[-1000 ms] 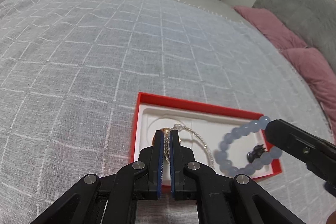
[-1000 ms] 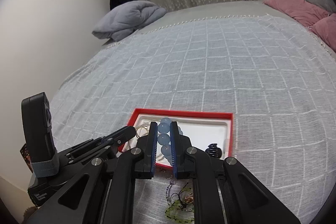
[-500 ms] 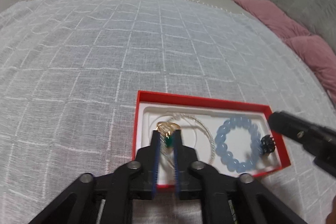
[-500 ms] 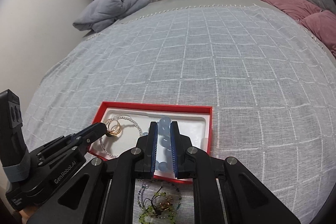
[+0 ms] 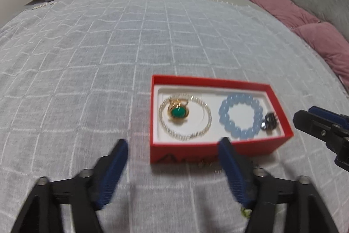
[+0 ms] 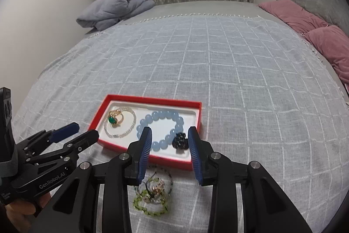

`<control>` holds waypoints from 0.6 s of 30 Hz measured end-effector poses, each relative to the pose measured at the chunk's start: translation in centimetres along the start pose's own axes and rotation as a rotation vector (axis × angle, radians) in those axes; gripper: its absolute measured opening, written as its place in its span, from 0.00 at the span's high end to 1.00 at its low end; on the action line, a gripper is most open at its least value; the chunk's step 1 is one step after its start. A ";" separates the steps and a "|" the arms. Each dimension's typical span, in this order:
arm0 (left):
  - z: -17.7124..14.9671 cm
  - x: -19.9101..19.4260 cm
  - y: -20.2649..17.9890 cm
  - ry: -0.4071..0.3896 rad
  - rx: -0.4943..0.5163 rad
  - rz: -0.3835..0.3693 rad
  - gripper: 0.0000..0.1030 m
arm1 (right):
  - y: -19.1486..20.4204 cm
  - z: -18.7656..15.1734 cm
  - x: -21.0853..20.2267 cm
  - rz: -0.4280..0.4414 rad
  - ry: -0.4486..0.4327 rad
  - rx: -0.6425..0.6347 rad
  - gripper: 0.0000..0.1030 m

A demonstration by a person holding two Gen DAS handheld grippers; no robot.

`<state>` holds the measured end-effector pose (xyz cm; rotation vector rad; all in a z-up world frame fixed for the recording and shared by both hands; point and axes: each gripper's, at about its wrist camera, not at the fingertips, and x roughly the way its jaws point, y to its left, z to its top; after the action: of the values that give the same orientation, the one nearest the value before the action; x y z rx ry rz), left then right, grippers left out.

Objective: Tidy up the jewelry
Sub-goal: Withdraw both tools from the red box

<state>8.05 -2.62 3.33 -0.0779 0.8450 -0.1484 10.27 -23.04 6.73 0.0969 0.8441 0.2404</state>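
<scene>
Both grippers gape wide, holding nothing. The green tangle [image 6: 152, 198] lies just beneath the right gripper [image 6: 169, 154], outside the box [image 6: 152, 159]; left gripper [image 6: 74, 131] farther.

"GenRobot.AI" stands in pale letters on the black body of the left gripper [image 6: 75, 133]. The dark print on the red box [image 5: 218, 151] front wall is unreadable.

Black tongs [image 6: 168, 145], ribbed blue pads [image 6: 145, 152], silver screws, "GenRobot.AI" lettering.
</scene>
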 end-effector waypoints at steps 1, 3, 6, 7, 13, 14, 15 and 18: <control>-0.3 -0.2 0.0 0.000 0.001 0.007 0.20 | 0.0 -0.3 -0.1 -0.002 0.004 -0.001 0.61; -1.0 -0.5 0.1 0.006 0.009 0.021 0.18 | 0.0 -0.9 -0.5 -0.007 0.011 -0.009 0.55; -1.8 -0.6 0.4 0.026 0.011 0.032 0.15 | 0.1 -1.9 -1.0 -0.020 0.017 -0.025 0.48; -2.1 -0.6 0.5 0.035 0.009 0.032 0.15 | 0.1 -2.3 -1.1 -0.022 0.021 -0.026 0.47; -3.6 -1.0 1.1 0.065 0.005 0.039 0.14 | 0.7 -4.6 -1.4 -0.041 0.067 -0.055 0.43; -3.8 -1.1 1.2 0.066 0.009 0.041 0.13 | 0.9 -4.9 -1.4 -0.046 0.072 -0.066 0.43; -4.1 -1.1 1.2 0.071 0.014 0.044 0.13 | 1.0 -5.2 -1.5 -0.053 0.076 -0.077 0.43; -4.7 -1.1 1.1 0.086 0.030 0.048 0.13 | 1.2 -6.1 -1.6 -0.063 0.085 -0.100 0.43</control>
<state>3.93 -1.42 0.89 -0.0233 0.9297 -0.1201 4.45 -22.36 4.10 -0.0334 0.9171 0.2288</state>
